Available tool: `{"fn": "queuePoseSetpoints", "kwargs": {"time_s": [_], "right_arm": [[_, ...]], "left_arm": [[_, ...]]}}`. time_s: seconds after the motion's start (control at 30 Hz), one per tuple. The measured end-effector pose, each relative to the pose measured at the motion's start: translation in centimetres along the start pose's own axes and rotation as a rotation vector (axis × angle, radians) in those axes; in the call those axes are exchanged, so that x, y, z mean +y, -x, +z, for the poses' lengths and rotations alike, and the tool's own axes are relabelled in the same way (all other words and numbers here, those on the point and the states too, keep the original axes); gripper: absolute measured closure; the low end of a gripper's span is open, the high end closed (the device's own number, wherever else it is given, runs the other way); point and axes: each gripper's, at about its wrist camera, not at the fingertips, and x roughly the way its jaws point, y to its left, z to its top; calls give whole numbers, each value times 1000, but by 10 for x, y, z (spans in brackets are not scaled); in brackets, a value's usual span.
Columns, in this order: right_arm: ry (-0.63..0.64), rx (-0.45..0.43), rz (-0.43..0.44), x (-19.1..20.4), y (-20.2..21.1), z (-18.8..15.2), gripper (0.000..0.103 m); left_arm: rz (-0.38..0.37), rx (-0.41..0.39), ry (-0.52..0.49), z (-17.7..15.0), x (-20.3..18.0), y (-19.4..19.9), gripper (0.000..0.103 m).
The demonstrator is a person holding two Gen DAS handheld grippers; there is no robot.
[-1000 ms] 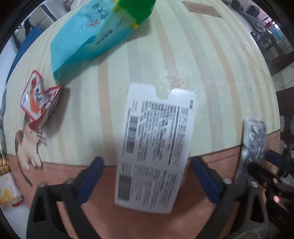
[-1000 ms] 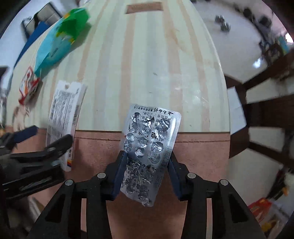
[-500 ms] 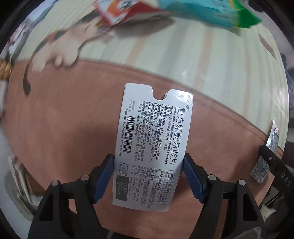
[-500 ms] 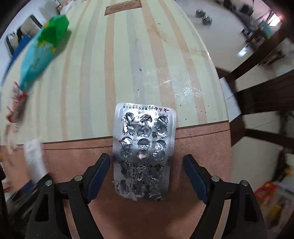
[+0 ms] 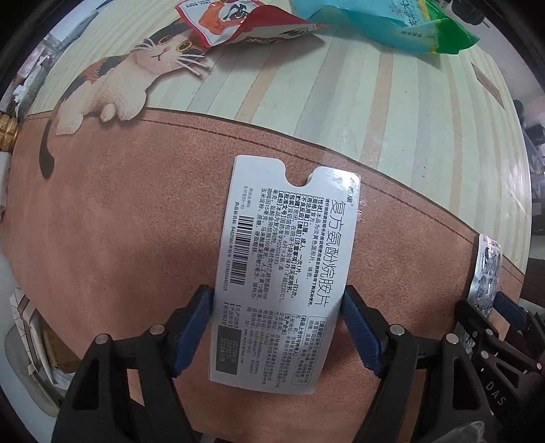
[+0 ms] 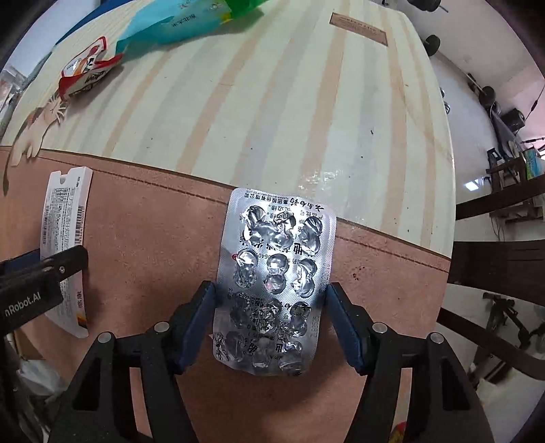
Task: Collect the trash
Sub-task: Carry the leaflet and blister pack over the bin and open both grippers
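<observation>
The white medicine card (image 5: 284,272) was seen flat on the brown surface (image 5: 136,221), flanked by the left gripper (image 5: 277,327), whose pads touched its edges after opening slightly. A foil blister pack (image 5: 487,269) was glimpsed right.

Brown table border (image 5: 129,218) bare around both grippers; 2 snack wrappers (image 5: 245,24) clutter far striped area.

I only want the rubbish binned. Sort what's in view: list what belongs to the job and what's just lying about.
Job (trash):
- card
- blister pack, pockets emptied
- red wrapper
- blue bag

Just there:
- cat mat covering the table
- dark furniture beside the table
</observation>
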Motion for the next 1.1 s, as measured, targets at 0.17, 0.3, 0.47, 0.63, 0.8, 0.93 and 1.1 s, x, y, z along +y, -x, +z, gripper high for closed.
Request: {"fn": "queuePoseSetpoints", "kwargs": {"time_s": [0.17,0.3,0.47,0.63,0.8,0.93,1.1], "right_arm": [[4,-5,-1,-2,-2,3,34],[8,-24,2,-2,-1,-2,35],[1,-50,5,-4,0,-10,36],[-14,-84,20,-5,18,-21,36],[-11,-132,28,-5,34,-38,36],[-8,-177,22,0,53,-54,36],[-12,-227,29,11,79,-74,36]], "left_arm": [[3,-14,-23,9,-8,-2,31],[43,-43,-53,4,-19,5,32],[60,-87,-67,-4,-25,20,32],[54,-138,-70,-15,-25,43,32],[43,-178,-67,-25,-17,63,32],[31,-209,-61,-42,-8,80,32],[8,-252,-62,-71,6,102,32]]}}
